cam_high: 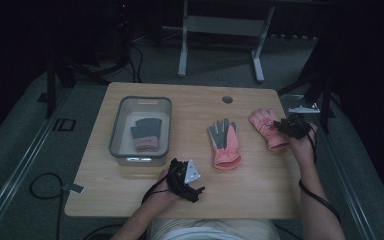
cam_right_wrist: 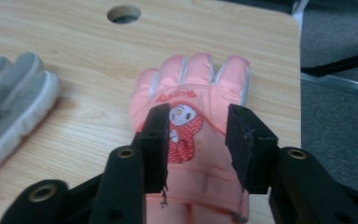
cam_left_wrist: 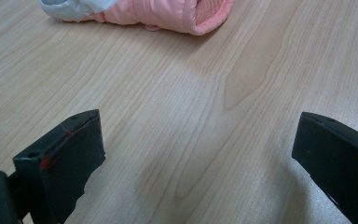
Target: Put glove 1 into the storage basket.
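**Pink glove under my right jaws, not yet gripped**

Pink fabric with a cartoon patch lies between my right gripper's (cam_right_wrist: 195, 140) jaws: the printed glove (cam_right_wrist: 193, 93), back side up near the table's (cam_high: 130, 200) far right edge, fingers pointing toward the cable hole (cam_right_wrist: 124, 14). The jaws stand apart over its back, either side of the patch, and I see no pad pressing into the cloth, so I read that gripper as released and poised. My left gripper (cam_left_wrist: 196, 154) hangs spread wide over bare wood at the near edge, holding nothing. The second glove (cam_high: 224, 142) lies palm up mid-table, and a dark glove (cam_high: 145, 134) sits in the grey bin (cam_high: 114, 135) at left.

What worries me: closing from here could catch only the puffy top layer, and the glove would slip out or dangle when lifted. It lies close to the edge, so a nudge from a descending jaw could push it off onto the floor.

I cannot tell whether the jaw tips already touch the fabric. The printed glove's cuff is cut off behind the gripper, its thumb is not visible, and the high view is too dim to read the bin's contents properly.
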